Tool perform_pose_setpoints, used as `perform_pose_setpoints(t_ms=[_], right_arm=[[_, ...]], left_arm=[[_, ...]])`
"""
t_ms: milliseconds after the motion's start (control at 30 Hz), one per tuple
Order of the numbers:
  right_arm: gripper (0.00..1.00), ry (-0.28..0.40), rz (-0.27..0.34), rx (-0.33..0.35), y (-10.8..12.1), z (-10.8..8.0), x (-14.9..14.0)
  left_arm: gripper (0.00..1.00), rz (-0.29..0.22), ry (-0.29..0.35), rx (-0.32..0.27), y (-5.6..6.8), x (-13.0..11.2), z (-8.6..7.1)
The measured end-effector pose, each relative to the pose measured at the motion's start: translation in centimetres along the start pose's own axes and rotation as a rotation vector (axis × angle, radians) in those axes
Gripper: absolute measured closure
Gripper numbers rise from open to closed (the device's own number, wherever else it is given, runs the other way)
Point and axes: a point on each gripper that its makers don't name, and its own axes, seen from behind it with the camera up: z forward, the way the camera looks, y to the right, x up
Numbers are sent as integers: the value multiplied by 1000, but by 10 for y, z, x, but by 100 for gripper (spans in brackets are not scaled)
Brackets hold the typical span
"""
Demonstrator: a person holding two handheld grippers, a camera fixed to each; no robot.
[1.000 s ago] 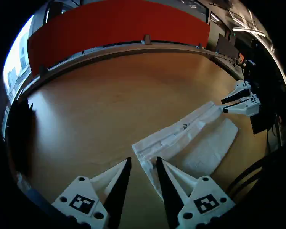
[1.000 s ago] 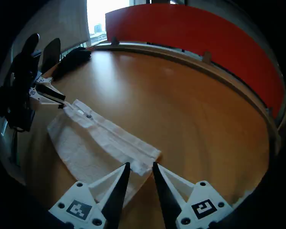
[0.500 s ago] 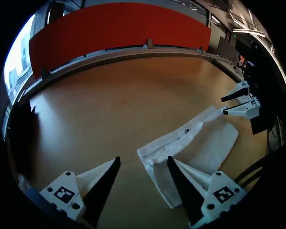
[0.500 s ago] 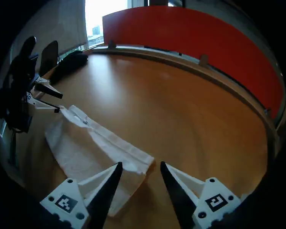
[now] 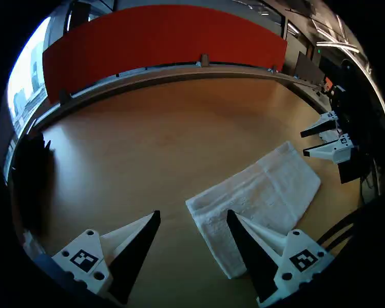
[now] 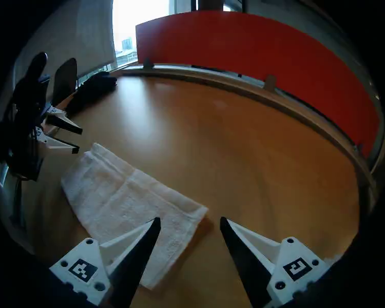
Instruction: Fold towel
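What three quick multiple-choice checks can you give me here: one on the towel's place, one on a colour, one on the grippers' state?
1. Where is the towel?
A) hanging from one gripper
B) lying flat on the wooden table
C) draped over a chair back

2. What colour is the panel behind the table?
A) blue
B) green
C) red

3. How do the left gripper and the right gripper stand?
A) both open
B) both shut on the towel
C) one open, one shut

Answers:
1 B: the folded towel rests on the tabletop.
2 C: the panel along the far edge is red.
3 A: each view shows a wide gap between its own fingers, with nothing clamped.
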Motion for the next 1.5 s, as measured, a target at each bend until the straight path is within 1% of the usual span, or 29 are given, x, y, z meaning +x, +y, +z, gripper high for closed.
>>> perform_pose_setpoints(t_ms=[400, 867, 1067, 1267, 1500], right_arm=[[10, 4, 11, -1, -8, -15, -12], [10, 7, 3, 11, -24, -36, -31], [10, 6, -1, 14, -29, -39, -38], [10, 15, -12, 21, -35, -41, -41], [10, 12, -22, 32, -38, -42, -47]], left_arm=[[4, -24, 11, 18, 4, -11, -16], [4, -54, 16, 43, 12, -40, -46], [4, -76, 28, 61, 15, -48, -58], [4, -103, 39, 88, 14, -56, -68], [4, -122, 48, 122, 13, -68, -81]])
